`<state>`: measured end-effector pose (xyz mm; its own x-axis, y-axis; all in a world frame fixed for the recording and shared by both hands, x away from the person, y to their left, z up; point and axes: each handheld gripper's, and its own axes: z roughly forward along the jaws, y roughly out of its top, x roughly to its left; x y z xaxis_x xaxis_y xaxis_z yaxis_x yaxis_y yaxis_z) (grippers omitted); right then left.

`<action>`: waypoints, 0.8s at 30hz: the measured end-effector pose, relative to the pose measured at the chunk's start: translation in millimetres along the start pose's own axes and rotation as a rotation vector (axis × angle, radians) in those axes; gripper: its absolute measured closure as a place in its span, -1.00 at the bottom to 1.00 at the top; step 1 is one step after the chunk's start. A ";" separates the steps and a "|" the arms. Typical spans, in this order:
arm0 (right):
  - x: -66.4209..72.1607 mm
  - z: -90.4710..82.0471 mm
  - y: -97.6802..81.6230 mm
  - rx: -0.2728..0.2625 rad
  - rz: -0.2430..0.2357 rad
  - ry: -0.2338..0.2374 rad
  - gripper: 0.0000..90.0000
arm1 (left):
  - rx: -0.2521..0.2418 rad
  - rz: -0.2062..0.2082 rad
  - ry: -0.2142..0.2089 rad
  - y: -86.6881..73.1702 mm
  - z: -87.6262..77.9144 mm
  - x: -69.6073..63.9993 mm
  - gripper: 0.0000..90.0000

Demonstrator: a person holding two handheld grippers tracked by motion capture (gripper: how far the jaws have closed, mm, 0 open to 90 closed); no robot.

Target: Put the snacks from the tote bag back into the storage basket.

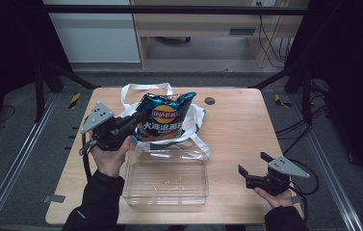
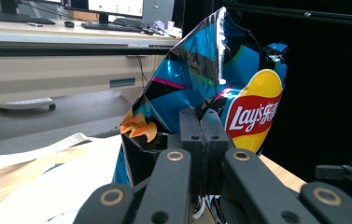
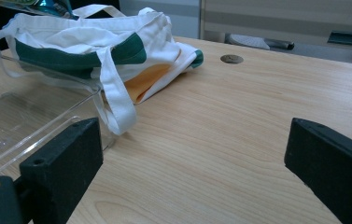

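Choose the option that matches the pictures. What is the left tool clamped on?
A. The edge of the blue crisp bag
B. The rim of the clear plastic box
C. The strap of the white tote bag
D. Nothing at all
A: the left tool has its jaws pressed together on the lower edge of the blue crisp bag, held up off the table.

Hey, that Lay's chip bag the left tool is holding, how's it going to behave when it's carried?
The chip bag looks puffy and crinkled, so probably light and floppy. The left tool pinches just one edge, so it may swing. Glossy foil could slip, and chips likely crush easily.
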<state>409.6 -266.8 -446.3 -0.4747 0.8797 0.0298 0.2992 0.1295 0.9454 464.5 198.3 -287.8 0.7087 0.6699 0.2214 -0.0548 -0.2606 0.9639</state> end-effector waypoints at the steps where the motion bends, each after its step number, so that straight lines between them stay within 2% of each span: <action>1: 0.0 0.1 0.0 0.000 0.000 0.001 -0.89 | 0.001 0.011 -0.007 -0.4 -2.0 -0.6 1.00; 3: 0.2 0.1 -0.1 0.001 0.000 0.001 -0.89 | -0.001 -0.047 0.054 -2.5 -8.0 -7.8 1.00; 7: 0.1 0.0 -0.1 0.002 -0.002 -0.001 -0.89 | -0.001 -0.020 0.024 -4.3 -13.6 -9.2 1.00; 9: 0.2 0.0 -0.1 0.002 -0.002 -0.001 -0.89 | -0.004 -0.027 0.031 -6.7 -19.0 -11.8 1.00; 17: 0.2 -0.1 -0.3 0.003 -0.005 -0.001 -0.89 | 0.004 -0.031 0.016 -18.2 -28.3 -17.6 1.00; 24: 1.2 -0.6 0.0 0.002 -0.006 0.001 -0.89 | 0.000 -0.036 0.007 -22.0 -36.3 -23.9 1.00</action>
<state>408.5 -266.1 -446.1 -0.4772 0.8785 0.0243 0.2980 0.1357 0.9449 423.3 213.2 -309.0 0.7054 0.6834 0.1880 -0.0299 -0.2364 0.9712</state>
